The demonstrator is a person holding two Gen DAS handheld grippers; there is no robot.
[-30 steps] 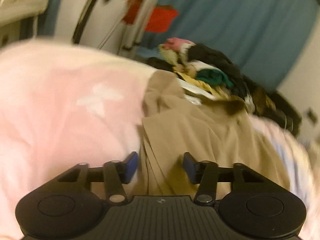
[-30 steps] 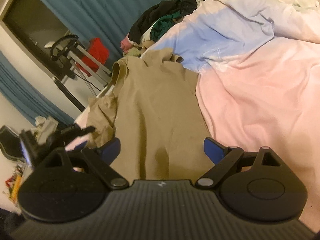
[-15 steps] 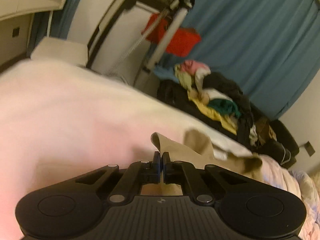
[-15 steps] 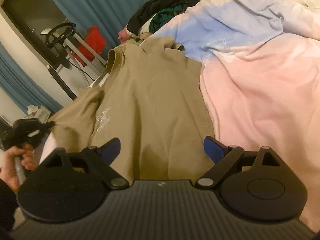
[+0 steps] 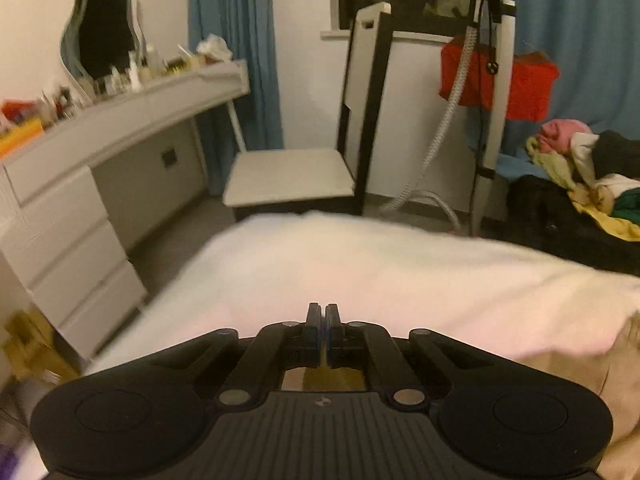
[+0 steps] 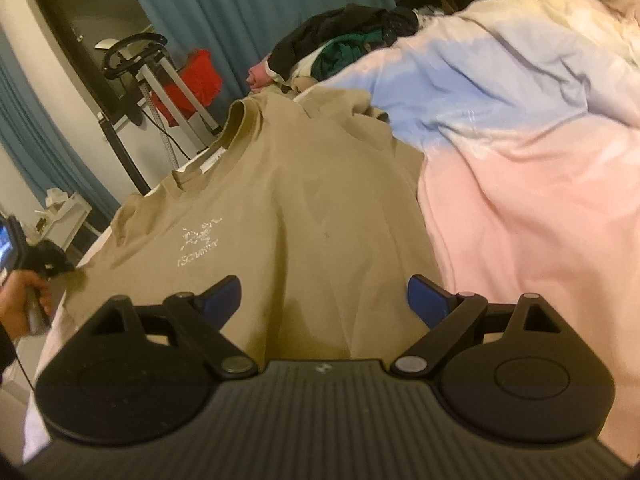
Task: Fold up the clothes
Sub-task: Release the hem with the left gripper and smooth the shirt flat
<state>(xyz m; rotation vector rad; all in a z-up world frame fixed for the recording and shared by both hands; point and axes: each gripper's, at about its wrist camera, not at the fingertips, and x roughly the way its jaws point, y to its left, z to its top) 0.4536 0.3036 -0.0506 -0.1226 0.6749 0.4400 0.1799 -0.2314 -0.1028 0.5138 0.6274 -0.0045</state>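
A tan T-shirt (image 6: 304,208) with a small white chest logo lies front up on the pink bed cover (image 6: 520,220), collar toward the far side. My right gripper (image 6: 324,300) hovers open over its near hem, nothing between the blue pads. In the right wrist view my left gripper (image 6: 60,266), held by a hand (image 6: 20,292), pinches the stretched-out sleeve at the bed's left edge. In the left wrist view the left gripper (image 5: 322,312) shows its jaws almost together and just opening, with tan cloth (image 5: 624,360) under them and at the lower right.
A pile of mixed clothes (image 6: 344,48) sits at the far end of the bed. Beyond the bed's edge (image 5: 360,264) stand a white chair (image 5: 292,176), a grey drawer unit (image 5: 80,200) and a stand with a red garment (image 5: 500,80).
The left gripper closed on the shirt's sleeve and pulled it out toward the bed's left edge, swinging to face the room. The shirt now lies spread with its logo showing. The right gripper barely moved.
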